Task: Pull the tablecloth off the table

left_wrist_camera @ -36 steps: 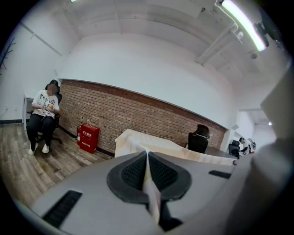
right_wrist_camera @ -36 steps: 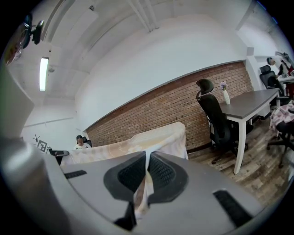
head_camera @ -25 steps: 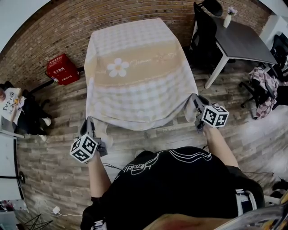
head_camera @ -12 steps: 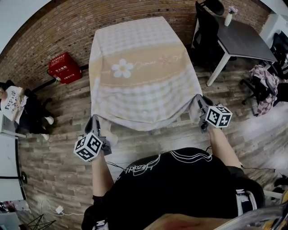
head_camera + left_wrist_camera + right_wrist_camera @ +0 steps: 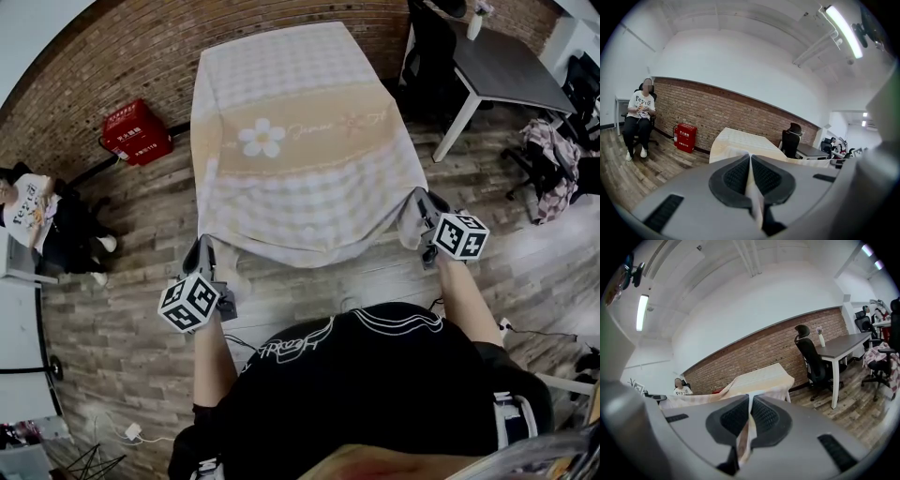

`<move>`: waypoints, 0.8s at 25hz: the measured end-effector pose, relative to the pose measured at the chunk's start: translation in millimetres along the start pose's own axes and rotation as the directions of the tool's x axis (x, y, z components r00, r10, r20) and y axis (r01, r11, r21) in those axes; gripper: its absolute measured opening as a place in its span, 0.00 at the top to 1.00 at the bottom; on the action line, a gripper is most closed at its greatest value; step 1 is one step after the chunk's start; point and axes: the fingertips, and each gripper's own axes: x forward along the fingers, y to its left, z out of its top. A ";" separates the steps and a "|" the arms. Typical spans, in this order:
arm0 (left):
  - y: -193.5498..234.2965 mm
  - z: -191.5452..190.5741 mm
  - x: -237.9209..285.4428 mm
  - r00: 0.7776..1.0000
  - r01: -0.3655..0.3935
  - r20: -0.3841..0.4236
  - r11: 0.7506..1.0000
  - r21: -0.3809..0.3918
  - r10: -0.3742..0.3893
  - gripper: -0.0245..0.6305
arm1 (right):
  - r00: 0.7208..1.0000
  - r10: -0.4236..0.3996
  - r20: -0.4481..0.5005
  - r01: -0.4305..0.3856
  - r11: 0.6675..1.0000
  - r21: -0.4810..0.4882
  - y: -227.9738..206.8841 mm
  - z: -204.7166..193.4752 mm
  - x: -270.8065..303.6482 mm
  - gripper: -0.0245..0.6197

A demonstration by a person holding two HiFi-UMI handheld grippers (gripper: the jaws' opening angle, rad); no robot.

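Cloth (image 5: 300, 150), checked with beige band and white flower, draped over surface, top covered, sides hanging. Two near corners held out toward person, near edge sagging between them. Left gripper (image 5: 201, 249): jaws closed tight on near-left corner, thin fold of fabric pinched between pads. Right gripper (image 5: 419, 202): jaws closed tight on near-right corner, same pinch. Red box (image 5: 137, 131) on floor by brick wall, left of surface. Seated person (image 5: 37, 216) farther left. Dark desk (image 5: 506, 70) and black chair (image 5: 427, 47) at right

Tablecloth (image 5: 300, 141) between box (image 5: 137, 132) at left and desk (image 5: 506, 75) at right
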 end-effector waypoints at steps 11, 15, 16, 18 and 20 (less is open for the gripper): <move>15.1 -15.5 -33.1 0.999 0.040 -0.022 0.999 0.002 -0.040 0.95 | 0.999 -0.044 0.005 0.044 0.999 0.002 22.6 -24.0 -36.2 0.96; 27.7 -21.7 -47.9 0.998 0.052 -0.030 0.999 0.001 -0.052 0.95 | 0.998 -0.055 0.010 0.055 0.998 -0.009 39.6 -35.3 -45.6 0.96; 31.3 -24.1 -52.0 0.998 0.056 -0.031 0.998 0.002 -0.056 0.95 | 0.998 -0.057 0.011 0.057 0.998 -0.013 44.4 -39.2 -48.1 0.96; 35.7 -29.6 -59.7 0.997 0.066 -0.036 0.998 0.001 -0.065 0.95 | 0.998 -0.061 0.013 0.061 0.998 -0.017 51.7 -46.5 -54.1 0.96; 36.7 -34.9 -66.2 0.996 0.074 -0.043 0.997 0.001 -0.074 0.95 | 0.998 -0.067 0.014 0.067 0.998 -0.017 55.3 -52.1 -61.2 0.96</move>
